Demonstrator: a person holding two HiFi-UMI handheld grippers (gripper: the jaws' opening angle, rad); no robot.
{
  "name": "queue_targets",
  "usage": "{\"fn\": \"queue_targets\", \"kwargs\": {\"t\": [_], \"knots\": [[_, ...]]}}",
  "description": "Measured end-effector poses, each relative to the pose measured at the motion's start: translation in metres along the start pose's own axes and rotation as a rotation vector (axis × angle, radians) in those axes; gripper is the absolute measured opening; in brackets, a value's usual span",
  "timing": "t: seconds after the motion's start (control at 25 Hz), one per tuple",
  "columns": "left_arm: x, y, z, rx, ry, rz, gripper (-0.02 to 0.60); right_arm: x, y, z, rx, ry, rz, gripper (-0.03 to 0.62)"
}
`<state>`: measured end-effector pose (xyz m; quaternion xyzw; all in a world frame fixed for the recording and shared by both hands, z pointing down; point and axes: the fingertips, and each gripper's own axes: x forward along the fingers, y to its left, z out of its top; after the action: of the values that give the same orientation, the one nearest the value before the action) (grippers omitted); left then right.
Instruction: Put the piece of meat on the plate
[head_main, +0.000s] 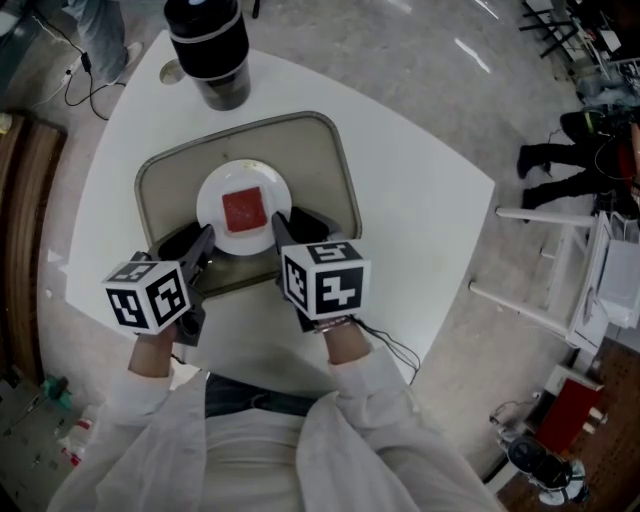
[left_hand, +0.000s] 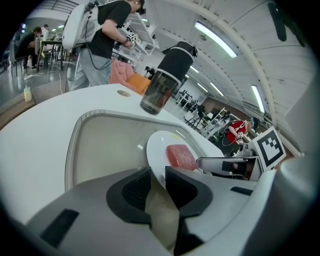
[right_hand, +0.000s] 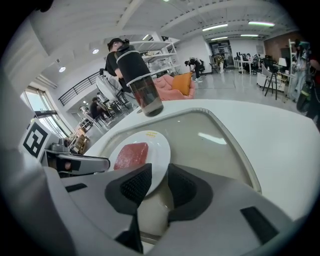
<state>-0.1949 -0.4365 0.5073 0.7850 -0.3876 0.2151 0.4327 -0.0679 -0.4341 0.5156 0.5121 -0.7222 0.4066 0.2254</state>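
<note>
Left gripper (head_main: 190, 240) and right gripper (head_main: 288, 222) are poised side by side at the near rim of the plate (head_main: 214, 194), both with jaws apart and gripping nothing.
Both angle downward from white-sleeved forearms. The piece of meat (head_main: 243, 209), a flat red square, lies at the centre of the white plate. The plate sits in a beige tray (head_main: 322, 168) on a white table (head_main: 420, 220), with a black tumbler (head_main: 210, 50) beyond. Around it is a glossy grey floor in an open hall with people.
</note>
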Motion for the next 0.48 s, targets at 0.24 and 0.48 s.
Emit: {"fn": "queue_targets", "kwargs": {"t": [0.24,0.48], "knots": [[-0.002,0.002,-0.001,-0.023,-0.028,0.022,0.077,-0.01,-0.002,-0.004,0.014,-0.007,0.01,0.091],[-0.011,0.002,-0.007,-0.059,-0.061,0.05,0.077,-0.039,-0.008,-0.013,0.04,-0.059,0.015,0.089]]}}
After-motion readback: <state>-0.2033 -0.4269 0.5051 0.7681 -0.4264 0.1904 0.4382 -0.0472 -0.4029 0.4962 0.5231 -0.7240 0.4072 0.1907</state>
